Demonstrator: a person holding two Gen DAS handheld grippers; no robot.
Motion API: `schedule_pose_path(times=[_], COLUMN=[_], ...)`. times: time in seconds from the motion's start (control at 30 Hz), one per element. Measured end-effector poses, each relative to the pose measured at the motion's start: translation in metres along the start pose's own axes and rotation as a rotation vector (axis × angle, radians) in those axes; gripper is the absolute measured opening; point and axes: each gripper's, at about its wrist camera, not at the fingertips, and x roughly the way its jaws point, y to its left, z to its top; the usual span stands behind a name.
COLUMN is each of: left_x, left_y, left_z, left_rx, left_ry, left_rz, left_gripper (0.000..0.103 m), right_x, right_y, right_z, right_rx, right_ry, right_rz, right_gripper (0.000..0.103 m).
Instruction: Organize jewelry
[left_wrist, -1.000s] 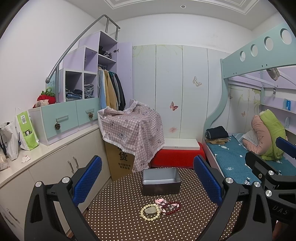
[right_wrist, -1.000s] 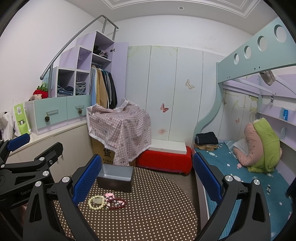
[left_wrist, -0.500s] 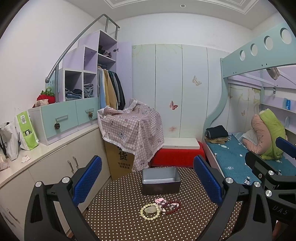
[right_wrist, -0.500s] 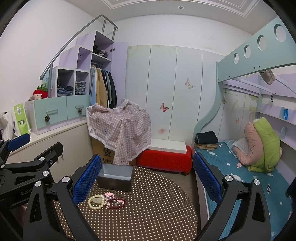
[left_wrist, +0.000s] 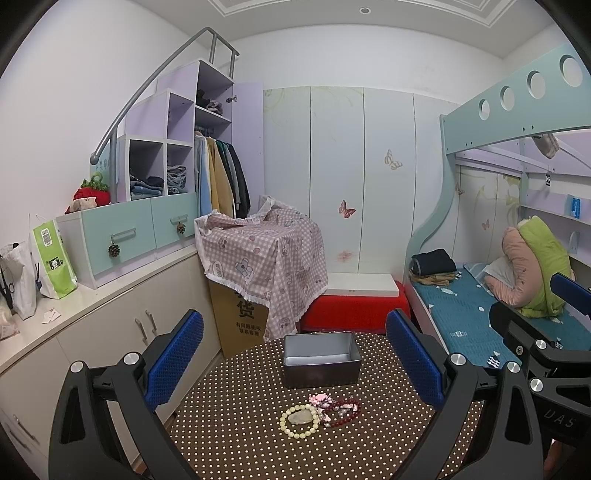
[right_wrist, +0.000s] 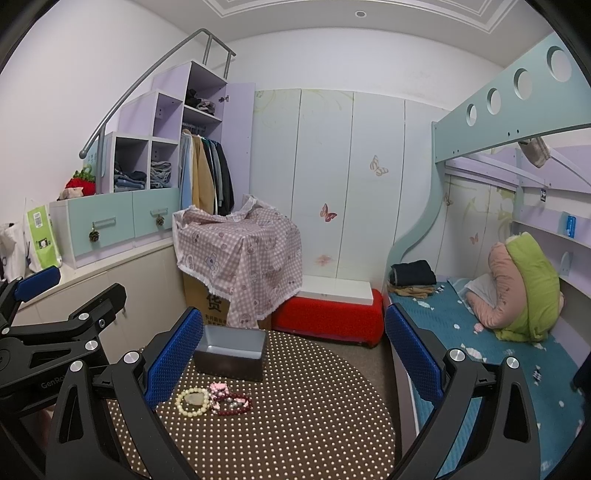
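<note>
Nothing is being carried yet: both grippers are hovering above the dotted table (left_wrist: 236, 435) with their jaws released and spread wide.

The jewelry is lying in a small cluster at the lower middle of the left wrist view. A cream bead bracelet (left_wrist: 300, 420) is ringing a pale stone, a pink piece (left_wrist: 320, 398) is lying just above and to its right, and a dark red bead string (left_wrist: 343, 407) is touching both on the right. Behind them, nearer the centre of the frame, a grey tin box (left_wrist: 320, 363) is standing open with nothing visible inside it.

The step in hand looks like the opening approach for 1 first pick. The left gripper (left_wrist: 295, 369) is framing the cluster almost squarely between its blue pads, so it seems the better placed. In the right wrist view the beads are sitting at lower left, by the left pad of the right gripper (right_wrist: 293, 363), with the box (right_wrist: 231, 356) just above them.

To do it well, I would be taking the cream bracelet first, since its left arc is lying free of the others, pinching across 1 side of the ring, not over the stone, and lifting slowly so the tangled red string is not dragging along.

Against the frames from 1 second and half a second ago, nothing is differing noticeably: both grippers and the jewelry are staying where they were.
</note>
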Motion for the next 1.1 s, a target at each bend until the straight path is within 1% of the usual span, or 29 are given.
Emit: schedule_pose_path(times=[0.27,0.3,0.37,0.4,0.43,0.73,0.83,0.97,1.03,1.1], left_x=[-0.002,0.006,0.007,0.009,0.01,0.033,0.048,0.073,0.091,0.104], left_y=[0.0,0.0,0.0,0.001,0.001,0.005,0.014,0.037,0.05,0.059], left_z=[-0.002,-0.006,-0.009,-0.009,-0.01,-0.015,-0.02,-0.034,-0.044,-0.055], left_rx=[0.0,0.0,0.001,0.001,0.002,-0.002,-0.021,-0.081,-0.116,-0.137], left_ry=[0.004,0.009,0.013,0.017,0.02,0.068,0.09,0.117,0.165,0.204], left_rz=[-0.001,-0.003,-0.003,-0.002,-0.002,-0.01,-0.009,0.003,0.03,0.034], left_gripper=[0.096,0.096,0.096,0.096,0.096,0.096,0.096,0.096,0.096,0.096], right_x=[0.003,0.007,0.008,0.012,0.016,0.032,0.046,0.071,0.088,0.103], right_y=[-0.001,-0.001,0.0,0.002,0.003,0.002,-0.005,-0.008,-0.008,-0.009], right_z=[-0.002,-0.005,-0.005,-0.017,-0.022,-0.023,-0.027,-0.04,-0.05,-0.061], right_rx=[-0.001,-0.001,-0.001,-0.002,-0.002,0.007,0.014,0.022,0.019,0.021], right_ry=[0.003,0.004,0.008,0.009,0.013,0.058,0.093,0.157,0.208,0.243], right_rz=[-0.001,-0.002,-0.001,-0.001,0.0,0.009,0.014,0.032,0.035,0.05], right_gripper=[0.096,0.096,0.096,0.096,0.096,0.096,0.096,0.096,0.096,0.096])
